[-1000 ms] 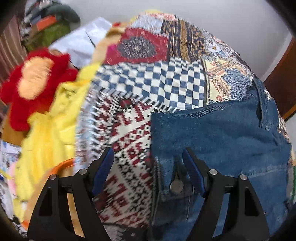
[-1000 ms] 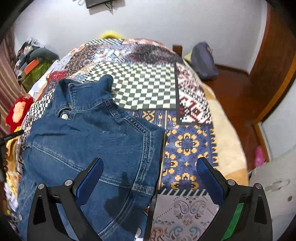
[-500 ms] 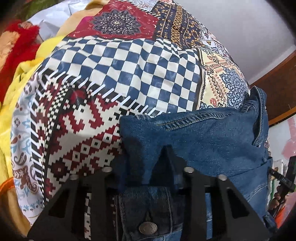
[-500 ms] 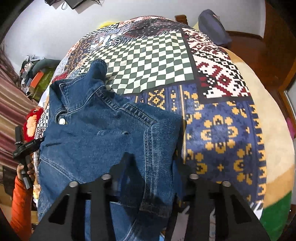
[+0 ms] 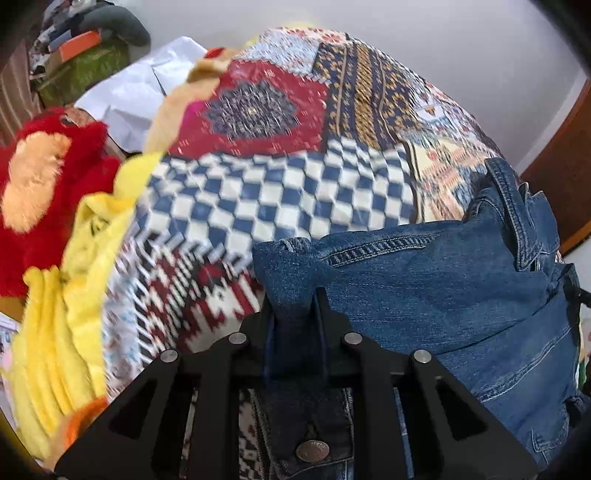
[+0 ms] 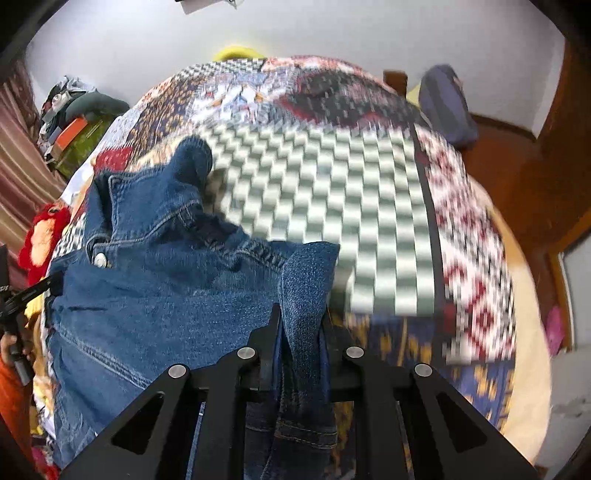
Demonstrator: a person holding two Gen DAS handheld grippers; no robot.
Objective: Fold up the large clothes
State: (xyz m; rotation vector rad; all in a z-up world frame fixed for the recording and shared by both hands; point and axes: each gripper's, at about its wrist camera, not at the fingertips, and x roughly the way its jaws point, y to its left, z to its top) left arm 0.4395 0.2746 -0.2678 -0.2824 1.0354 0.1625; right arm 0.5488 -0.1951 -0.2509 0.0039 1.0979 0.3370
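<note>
I am looking across a bed (image 6: 476, 236) covered by a patchwork spread (image 5: 280, 199): blue-and-white checks in the middle of the left wrist view, a red medallion patch above them, and grey-green checks filling the centre of the right wrist view. A plain pale wall (image 6: 332, 33) closes the top of both frames, and dark wood trim (image 6: 569, 122) runs down the right edge. At the left edge of the left wrist view sit a red plush toy (image 5: 40, 192) and, below it, a heap of yellow cloth (image 5: 70, 317); a pile of clutter (image 5: 81, 48) fills the upper left corner. In the upper right of the right wrist view a dark blue bag (image 6: 445, 105) rests beyond the bed.

The denim jacket (image 6: 155, 280) lies on the spread, at centre left in the right wrist view and lower right in the left wrist view, its collar (image 6: 122, 206) bunched up.

My left gripper (image 5: 293, 317) is at bottom centre, jaws drawn close together and pinching a raised fold of the jacket. My right gripper (image 6: 301, 332) is likewise narrow, clamped on a lifted denim corner at bottom centre.
</note>
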